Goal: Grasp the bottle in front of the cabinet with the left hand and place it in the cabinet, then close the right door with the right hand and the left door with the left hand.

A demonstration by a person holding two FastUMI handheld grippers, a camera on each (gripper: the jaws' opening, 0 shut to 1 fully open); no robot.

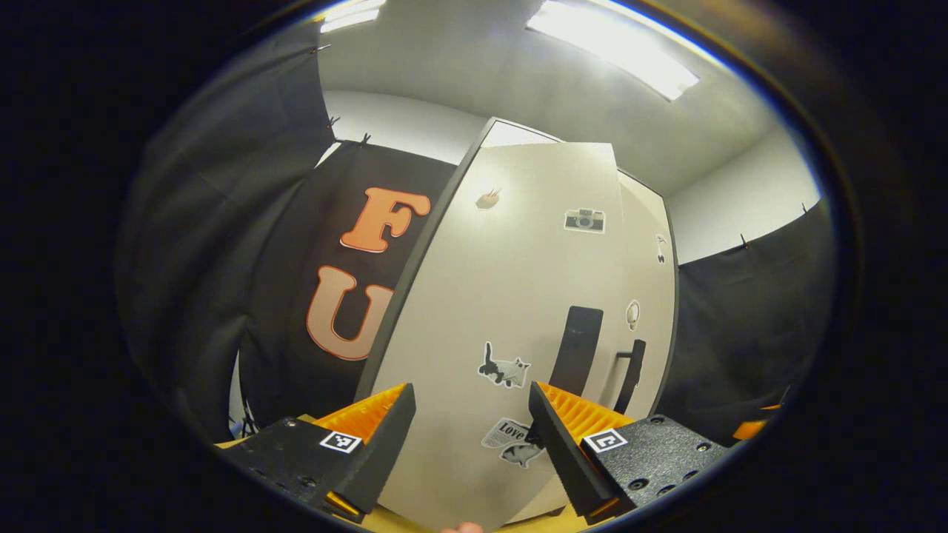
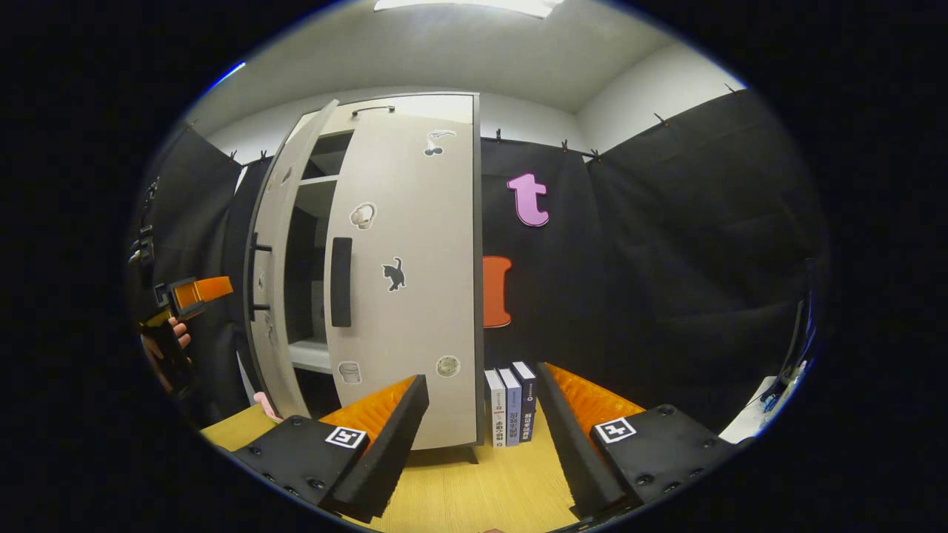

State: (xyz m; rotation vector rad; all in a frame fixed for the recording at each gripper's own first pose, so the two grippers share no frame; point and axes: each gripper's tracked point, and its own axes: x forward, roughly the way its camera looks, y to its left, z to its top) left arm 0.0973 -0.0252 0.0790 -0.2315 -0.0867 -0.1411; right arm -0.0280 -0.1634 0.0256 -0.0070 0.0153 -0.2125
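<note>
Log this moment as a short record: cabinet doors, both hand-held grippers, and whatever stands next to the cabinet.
cabinet: pale, upright on the wooden table
right door: nearly closed, stickers on its front
left door: still ajar, a gap showing the shelves inside
left hand-held gripper: open, fingers facing the left door's outer face, holding nothing
right hand-held gripper: open, empty, pointed at the cabinet's right edge
books: three, upright beside the cabinet's right side
bottle: cannot tell from these views

A staged recording booth: black cloth walls (image 2: 666,244); stickered cabinet (image 2: 415,281); wooden tabletop (image 2: 481,488); office ceiling lights (image 1: 615,44)
</note>
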